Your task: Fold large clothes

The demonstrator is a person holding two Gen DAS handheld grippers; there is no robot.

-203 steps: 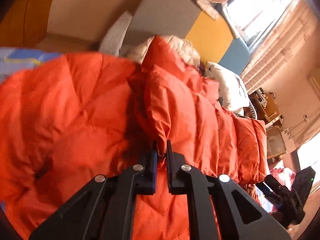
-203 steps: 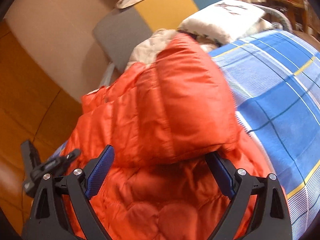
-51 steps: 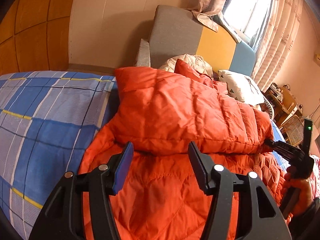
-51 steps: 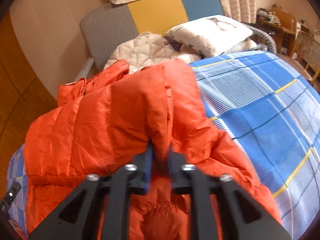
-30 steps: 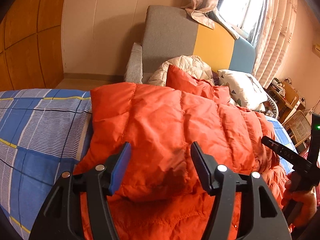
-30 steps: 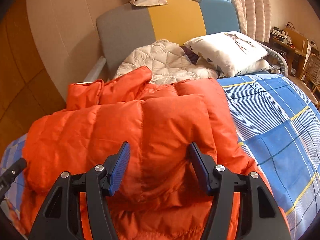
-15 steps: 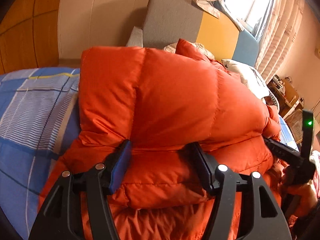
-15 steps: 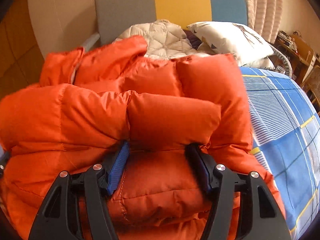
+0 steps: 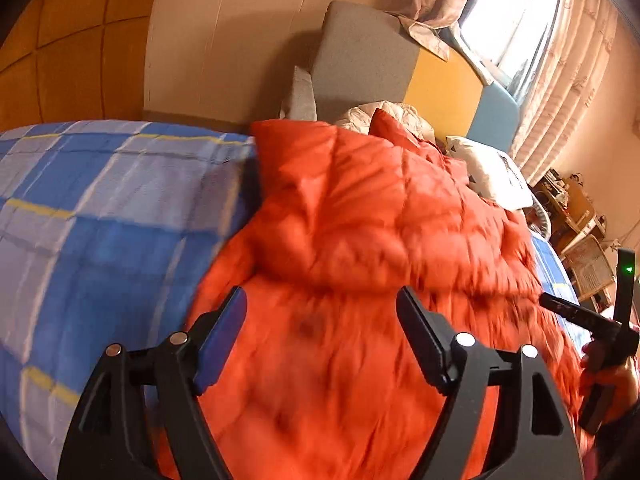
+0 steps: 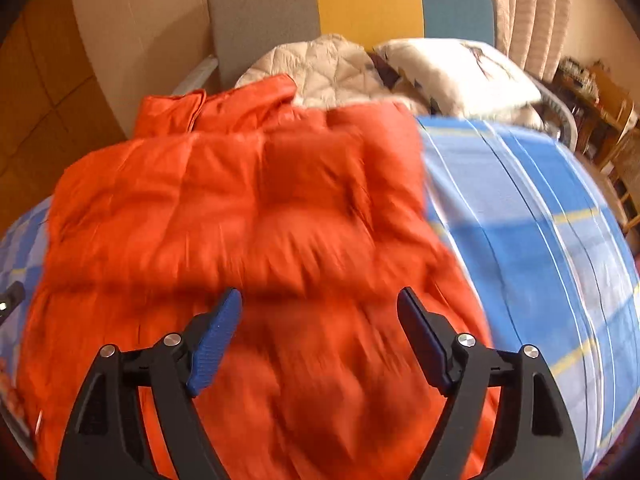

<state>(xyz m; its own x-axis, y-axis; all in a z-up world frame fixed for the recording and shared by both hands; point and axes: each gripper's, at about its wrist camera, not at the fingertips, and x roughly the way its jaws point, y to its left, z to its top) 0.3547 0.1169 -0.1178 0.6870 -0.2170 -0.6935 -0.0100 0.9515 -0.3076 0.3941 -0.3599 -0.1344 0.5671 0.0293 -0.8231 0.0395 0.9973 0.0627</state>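
The jacket lies on the bed, part of it doubled over itself. Behind it sit a quilt and pillow, against the headboard.

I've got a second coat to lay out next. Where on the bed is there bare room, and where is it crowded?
Bare checked bedspread lies left of the orange down jacket, up to the wooden wall, and more on its other side, below the white pillow. The head end is crowded: pillow, beige quilted jacket, headboard.
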